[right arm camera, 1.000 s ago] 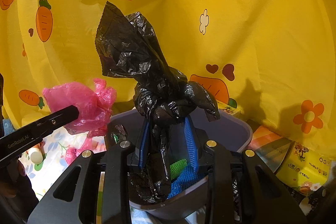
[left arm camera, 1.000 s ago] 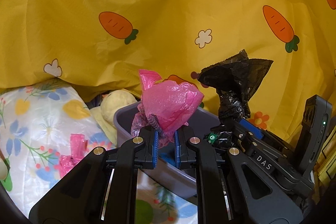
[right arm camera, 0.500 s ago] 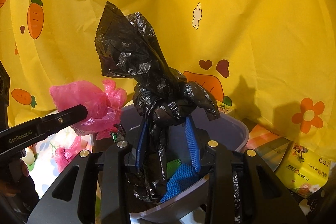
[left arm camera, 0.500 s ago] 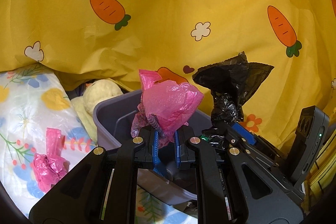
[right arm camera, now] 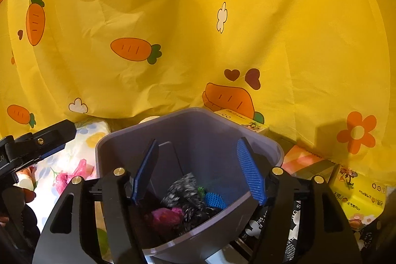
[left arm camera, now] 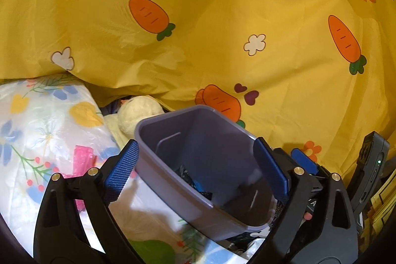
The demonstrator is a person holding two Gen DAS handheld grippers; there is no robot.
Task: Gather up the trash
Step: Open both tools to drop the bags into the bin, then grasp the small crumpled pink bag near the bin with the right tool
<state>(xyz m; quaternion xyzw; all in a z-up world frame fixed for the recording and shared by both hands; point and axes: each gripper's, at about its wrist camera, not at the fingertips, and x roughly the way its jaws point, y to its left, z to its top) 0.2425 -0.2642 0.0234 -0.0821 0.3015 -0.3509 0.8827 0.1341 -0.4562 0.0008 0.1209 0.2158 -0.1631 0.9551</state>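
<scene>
The left claw is wide and its jaws are opening, with nothing held between the blue pads; only the bin shows behind them. The right claw is also opening, about half wide, and it holds nothing either.

The bin is grey-purple plastic with rounded corners and smooth walls. It sits on a flowery white cloth, in front of a yellow sheet printed with carrots and flowers. Down in the bin lies the trash. The black bag is crumpled and looks blurry. Next to it, nearer the camera, lies the pink bag, also bunched up and blurry. A small blue thing and a bit of green lie beside them at the bottom.

One more pink scrap lies on the flowery cloth, left of the bin and outside it. A pale soft toy rests behind the bin.

A second ago the left claw was pinching the pink bag above the bin, and the right claw was pinching the black bag above it. Now both bags have left the claws and are inside the bin. Both claws hang over the bin as before.
</scene>
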